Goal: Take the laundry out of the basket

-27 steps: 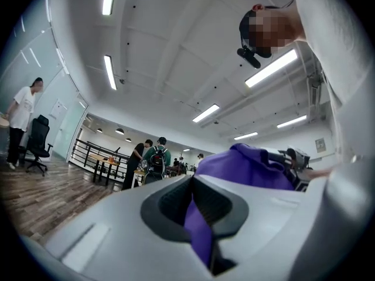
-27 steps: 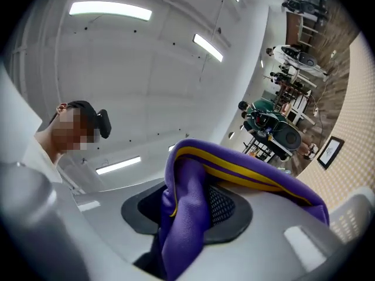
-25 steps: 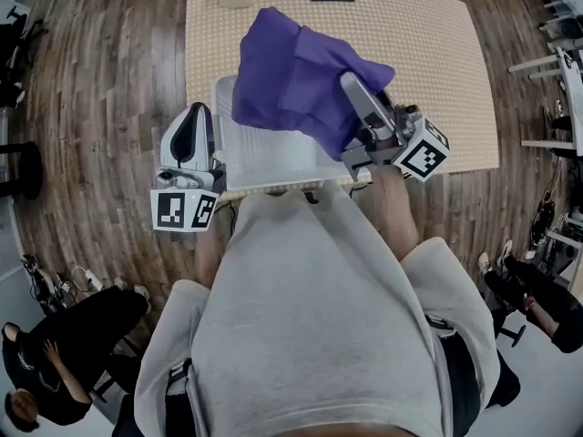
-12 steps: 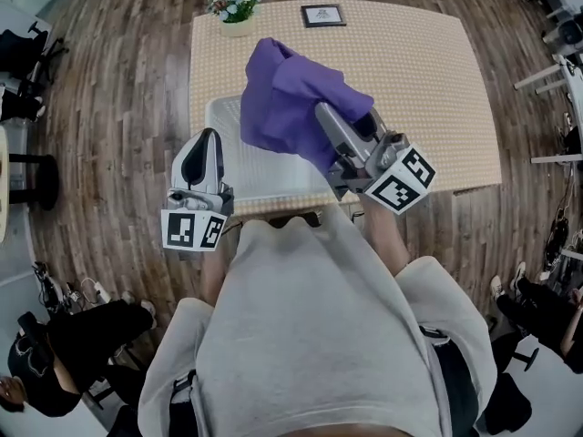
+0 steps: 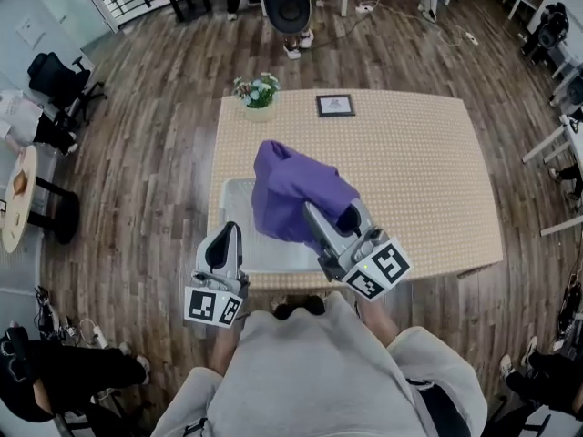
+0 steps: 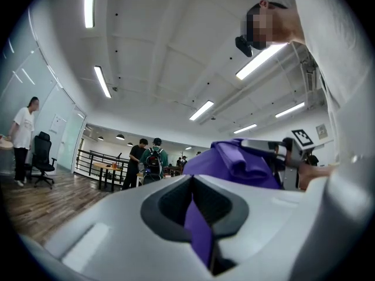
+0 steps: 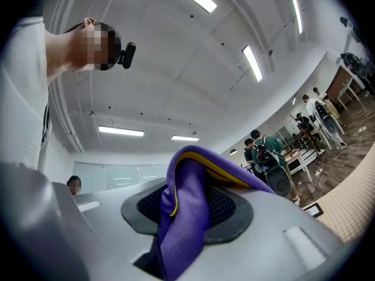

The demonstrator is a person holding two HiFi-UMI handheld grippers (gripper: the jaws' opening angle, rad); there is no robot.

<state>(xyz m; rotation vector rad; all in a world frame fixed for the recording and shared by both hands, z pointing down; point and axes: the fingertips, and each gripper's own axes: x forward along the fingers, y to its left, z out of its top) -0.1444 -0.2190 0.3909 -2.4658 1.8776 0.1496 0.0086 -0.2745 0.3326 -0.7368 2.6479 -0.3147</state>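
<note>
The right hand-held gripper (image 5: 314, 215) has its jaws clamped on a fold of a purple garment (image 5: 291, 194). The cloth, edged with a yellow trim (image 7: 205, 171), bunches thickly between the pads and holds them a little apart. The garment hangs lifted above the white laundry basket (image 5: 239, 203), draping over the gripper's tips and hiding much of the basket's inside. The basket sits at the near edge of the beige dotted tabletop (image 5: 410, 180). The left hand-held gripper (image 5: 228, 235) hovers just beside the basket's left side with its jaws drawn almost together. A thin purple sliver shows in the slit between them, and I cannot tell whether that is cloth. At the far edge of the tabletop stand a small flower pot (image 5: 258, 94) and a framed picture (image 5: 335, 106), well apart from the basket. On the wooden floor (image 5: 146, 180) around are an office chair (image 5: 288, 3) beyond the table, a round side table (image 5: 16, 198) at the left, and a seated person (image 5: 64, 376) at the lower left.
</note>
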